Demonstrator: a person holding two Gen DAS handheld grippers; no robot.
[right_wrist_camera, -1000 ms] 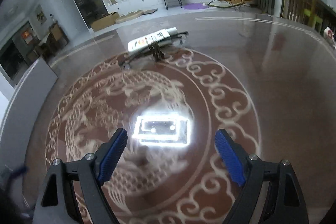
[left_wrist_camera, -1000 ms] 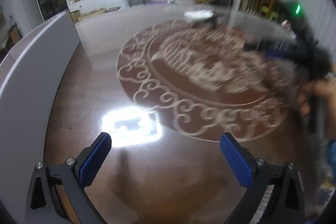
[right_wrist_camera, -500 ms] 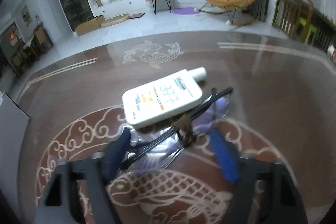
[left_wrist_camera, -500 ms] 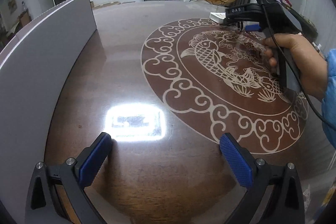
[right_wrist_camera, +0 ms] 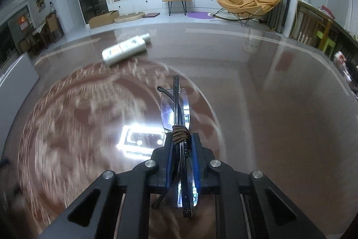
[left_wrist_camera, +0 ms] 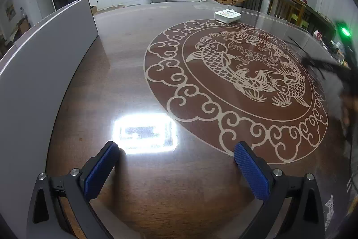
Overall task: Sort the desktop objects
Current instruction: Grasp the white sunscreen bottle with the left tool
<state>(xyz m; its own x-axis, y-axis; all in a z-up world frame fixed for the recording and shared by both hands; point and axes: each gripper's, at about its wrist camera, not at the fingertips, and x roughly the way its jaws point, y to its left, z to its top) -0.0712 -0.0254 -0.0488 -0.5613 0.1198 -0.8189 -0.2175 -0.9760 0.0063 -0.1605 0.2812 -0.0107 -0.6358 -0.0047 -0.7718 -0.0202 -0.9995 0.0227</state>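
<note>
My right gripper has its blue pads closed tight on a pair of folded eyeglasses, gripped at the middle where a brown cord is wound round them. One clear lens and the black temple arms stick out ahead of the fingers, the other lens shows behind them, and the glasses are held above the glossy brown table. Beyond them, near the far edge of the table, a flat white bottle with a printed label lies on its side, well apart from the glasses.

My left gripper hangs over the near part of the table with its blue pads spread wide and nothing between them. Ahead of it lies the round carp inlay, and the white bottle rests just past the far rim of that inlay. A grey panel stands along the left side of the table. The glasses show as a dark blur at the right edge of this view.
</note>
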